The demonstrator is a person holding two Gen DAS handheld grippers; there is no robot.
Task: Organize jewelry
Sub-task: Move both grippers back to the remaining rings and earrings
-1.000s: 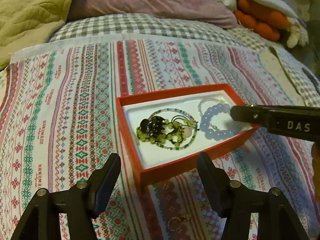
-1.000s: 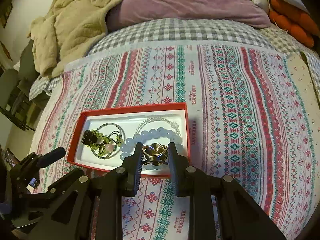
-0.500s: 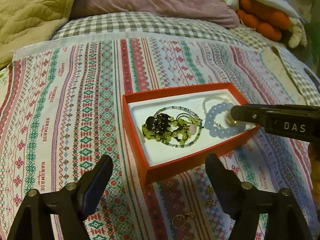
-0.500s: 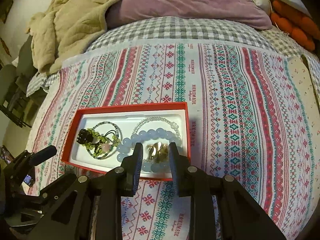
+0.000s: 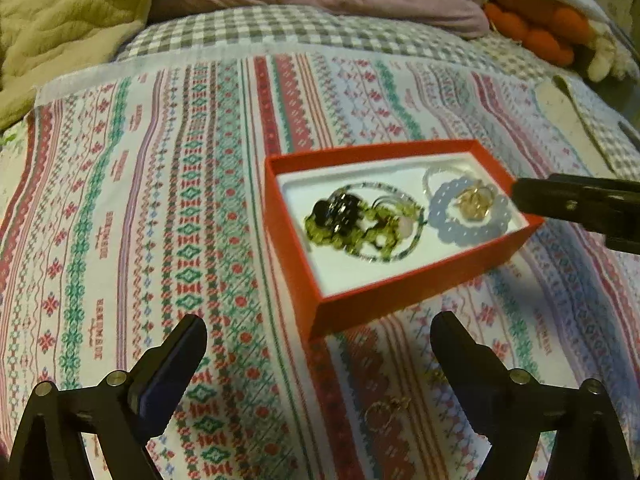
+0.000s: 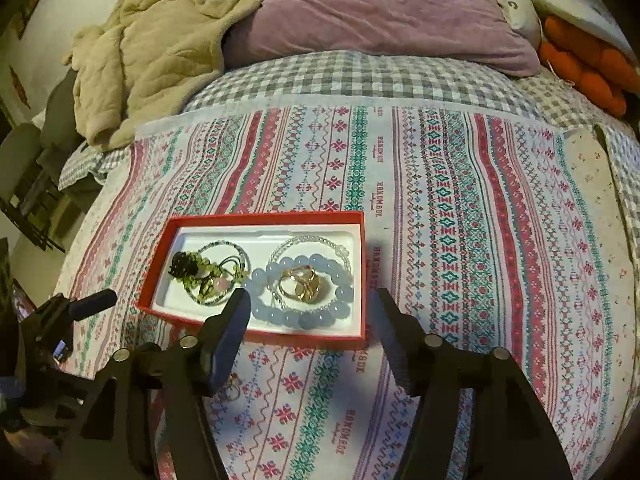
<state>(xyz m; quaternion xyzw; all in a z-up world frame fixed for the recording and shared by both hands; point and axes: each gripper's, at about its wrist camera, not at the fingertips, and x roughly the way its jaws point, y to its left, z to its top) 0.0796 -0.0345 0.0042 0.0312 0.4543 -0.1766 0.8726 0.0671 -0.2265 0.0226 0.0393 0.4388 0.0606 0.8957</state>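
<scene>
Nearest the left gripper (image 5: 318, 346), a small gold piece (image 5: 386, 410) lies loose on the cloth (image 5: 168, 184), between its fingers and short of the box (image 5: 400, 300). It is blurred; it looks like a ring or an earring, and I cannot tell which. That gripper's jaws are opening wide with nothing between them but cloth. From the right wrist view the same piece (image 6: 233, 384) peeks out beside the right gripper (image 6: 310, 312), whose jaws are also opening; no pad presses on anything, and the box's near wall shows through the gap.

Next out, the box holds most of the jewelry. On the right side a gold ring (image 6: 301, 283) lies inside the blue bead bracelet (image 6: 340, 294), with a clear bead strand (image 6: 320, 240) partly under it. On the left side sits a tangle of green beads (image 6: 202, 276) with a dark cluster and thin hoops.

Judging by this, the work is near its end: the ring is put away and free of the right jaws, and the loose gold piece on the cloth is what remains. No other stray jewelry shows

Beyond the box lie bare cloth, a checked sheet (image 6: 360, 76), a purple pillow (image 6: 380, 8) and a beige blanket (image 6: 152, 44)
</scene>
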